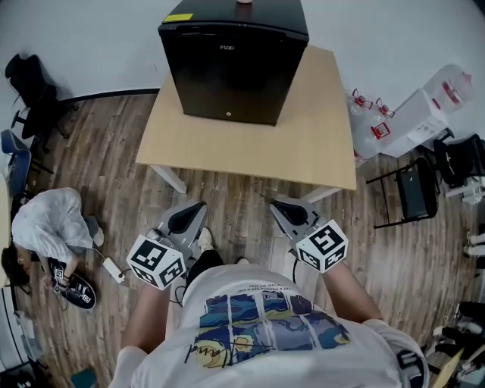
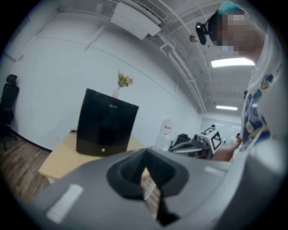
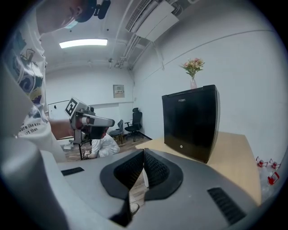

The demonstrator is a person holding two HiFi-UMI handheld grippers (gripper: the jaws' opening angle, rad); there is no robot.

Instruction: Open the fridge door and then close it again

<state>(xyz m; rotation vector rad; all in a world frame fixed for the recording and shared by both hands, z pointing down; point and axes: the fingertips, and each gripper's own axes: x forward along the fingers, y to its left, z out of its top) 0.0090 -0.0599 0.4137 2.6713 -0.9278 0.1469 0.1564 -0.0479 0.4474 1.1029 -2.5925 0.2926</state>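
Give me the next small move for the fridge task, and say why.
Probably reach the right gripper forward and up toward the closed fridge door. Both it and the left gripper hang shut and empty near the person's body, short of the table and touching nothing.

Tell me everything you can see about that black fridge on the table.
The fridge is a small black box with a glossy front, standing upright toward the back of a light wooden table, near a white wall. Its door is shut, with small pale lettering near the top and a round silver fitting low down. A yellow sticker lies on a top corner and a vase of flowers stands on top.
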